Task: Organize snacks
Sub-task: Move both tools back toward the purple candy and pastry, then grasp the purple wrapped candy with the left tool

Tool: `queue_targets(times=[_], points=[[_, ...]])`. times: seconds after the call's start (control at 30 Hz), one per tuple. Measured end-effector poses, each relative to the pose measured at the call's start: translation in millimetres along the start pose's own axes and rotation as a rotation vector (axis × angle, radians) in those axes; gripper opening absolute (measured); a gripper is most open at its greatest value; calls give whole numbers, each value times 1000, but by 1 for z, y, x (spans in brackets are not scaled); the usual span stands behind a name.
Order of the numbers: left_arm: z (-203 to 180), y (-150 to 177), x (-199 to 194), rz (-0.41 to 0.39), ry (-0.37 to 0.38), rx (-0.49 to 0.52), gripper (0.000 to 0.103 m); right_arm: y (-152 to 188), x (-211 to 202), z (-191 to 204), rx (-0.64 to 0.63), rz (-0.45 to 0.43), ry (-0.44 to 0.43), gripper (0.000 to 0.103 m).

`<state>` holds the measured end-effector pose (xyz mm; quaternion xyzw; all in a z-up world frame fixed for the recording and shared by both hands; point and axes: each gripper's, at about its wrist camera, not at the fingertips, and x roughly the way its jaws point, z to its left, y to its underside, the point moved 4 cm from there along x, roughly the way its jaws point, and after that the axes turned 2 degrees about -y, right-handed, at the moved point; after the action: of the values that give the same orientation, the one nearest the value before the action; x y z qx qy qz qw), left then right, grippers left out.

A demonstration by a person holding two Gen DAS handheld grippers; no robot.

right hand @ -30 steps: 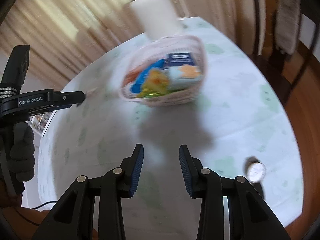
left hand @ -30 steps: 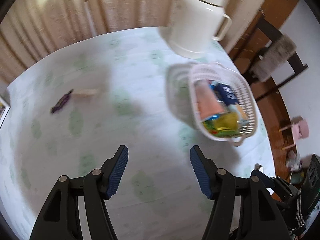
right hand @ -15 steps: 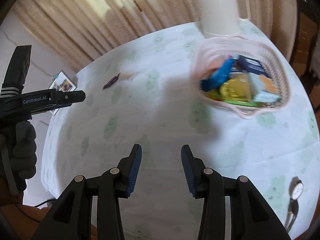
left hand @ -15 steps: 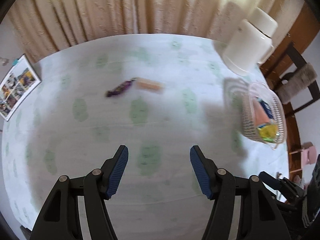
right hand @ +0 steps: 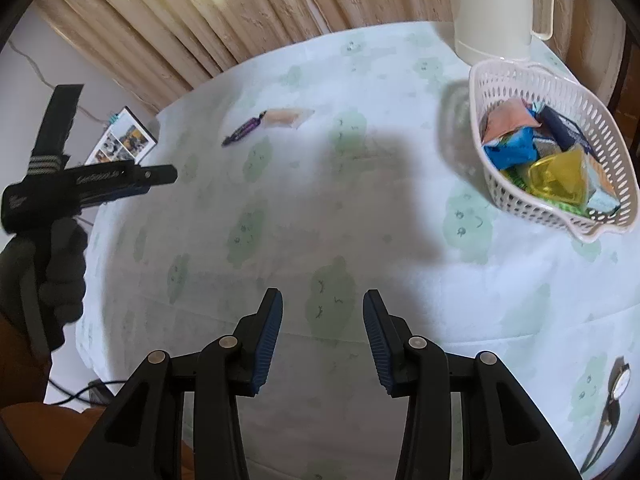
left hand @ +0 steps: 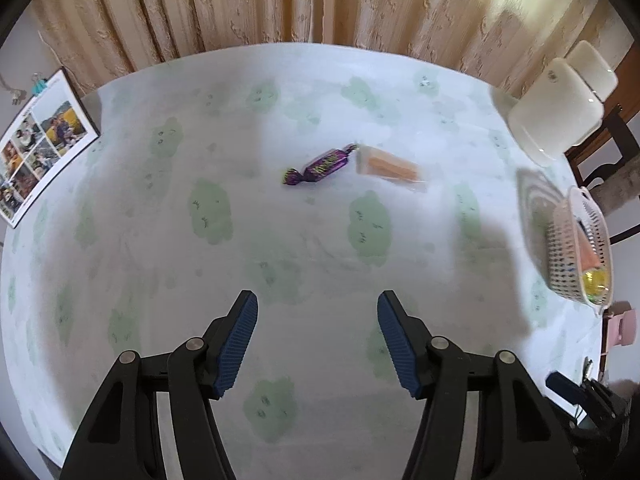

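Observation:
A purple wrapped candy and a clear packet of orange wafers lie side by side on the far half of the table. A white plastic basket holding several snack packets stands at the right. My left gripper hovers over bare cloth short of the candy, its jaws closing with nothing between them. My right gripper is open and empty over the near edge, left of the basket.
A white lidded jug stands behind the basket. A photo sheet lies at the table's left edge. A wristwatch lies near the front right edge. Curtains hang behind the table. A dark chair stands at the right.
Both grippers have swept left across the table, away from the basket. The candy and wafer packet now sit nearer the middle of the left wrist view. The right jaws stand a little wider.

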<state>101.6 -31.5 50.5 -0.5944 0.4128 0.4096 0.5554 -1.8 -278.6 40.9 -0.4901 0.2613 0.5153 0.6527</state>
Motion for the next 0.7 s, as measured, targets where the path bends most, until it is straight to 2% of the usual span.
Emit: queue_targets(times=[0.33,0.67,0.7], points=[[12,-56,64,40,15,45,55,10,24,-1,65,64,55,44],[1,-97,99,39,50,143,55,4,46,0,83,114,81,44],[-1,-101,102,39,54,153,52,3,47,0,84,117,83,44]])
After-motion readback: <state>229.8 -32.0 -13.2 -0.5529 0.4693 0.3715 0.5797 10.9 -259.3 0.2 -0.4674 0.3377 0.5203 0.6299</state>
